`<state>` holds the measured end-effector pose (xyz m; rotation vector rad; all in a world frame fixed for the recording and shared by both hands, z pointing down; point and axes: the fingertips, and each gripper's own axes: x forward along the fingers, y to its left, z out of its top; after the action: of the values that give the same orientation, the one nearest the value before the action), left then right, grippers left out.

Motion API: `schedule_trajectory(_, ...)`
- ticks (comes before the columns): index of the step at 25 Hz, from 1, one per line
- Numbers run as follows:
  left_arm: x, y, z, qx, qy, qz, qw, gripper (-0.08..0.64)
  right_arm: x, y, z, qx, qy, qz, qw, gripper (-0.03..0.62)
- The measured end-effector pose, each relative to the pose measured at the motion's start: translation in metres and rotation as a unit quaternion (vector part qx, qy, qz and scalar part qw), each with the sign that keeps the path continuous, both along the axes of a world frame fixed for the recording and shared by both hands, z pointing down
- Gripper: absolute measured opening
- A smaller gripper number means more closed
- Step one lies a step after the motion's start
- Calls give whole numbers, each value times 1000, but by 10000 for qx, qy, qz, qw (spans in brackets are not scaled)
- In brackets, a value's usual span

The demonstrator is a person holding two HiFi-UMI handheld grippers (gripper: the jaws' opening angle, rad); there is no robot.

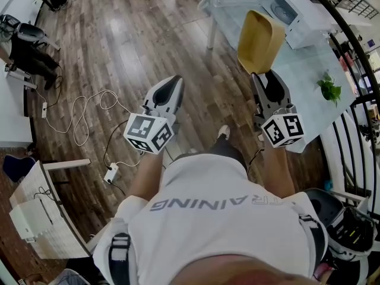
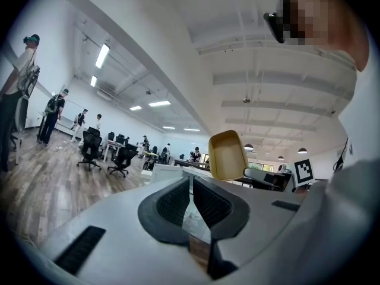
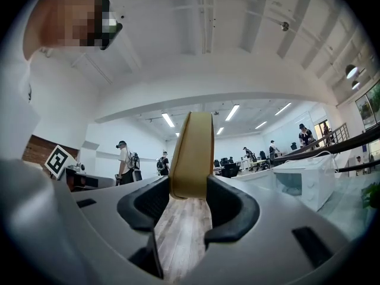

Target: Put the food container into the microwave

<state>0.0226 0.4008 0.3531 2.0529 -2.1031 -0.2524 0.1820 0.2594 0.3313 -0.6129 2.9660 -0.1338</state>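
Observation:
A tan food container (image 1: pixel 259 40) is held up on edge in the air, and my right gripper (image 1: pixel 261 73) is shut on its lower rim. In the right gripper view the container (image 3: pixel 191 150) stands between the jaws as a narrow band. The white microwave (image 1: pixel 291 8) sits on the glass table (image 1: pixel 309 64) just beyond it; its open front (image 3: pixel 300 183) shows at right. My left gripper (image 1: pixel 172 79) hangs over the wooden floor to the left, shut on nothing. From the left gripper (image 2: pixel 191 180) the container (image 2: pixel 227 154) shows ahead to the right.
A small green plant (image 1: pixel 329 88) lies on the table's right side. A black railing (image 1: pixel 356 64) runs along the right. White cables (image 1: pixel 83 114) trail over the floor at left. Several people and office chairs (image 2: pixel 92 147) are far off in the room.

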Motion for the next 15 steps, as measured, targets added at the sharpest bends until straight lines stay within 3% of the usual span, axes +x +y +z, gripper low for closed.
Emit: schedule_trajectory(15, -35, -20, 4, 26, 126, -191, 9997, 46, -48, -21, 0, -42, 86, -378, 9992, 209)
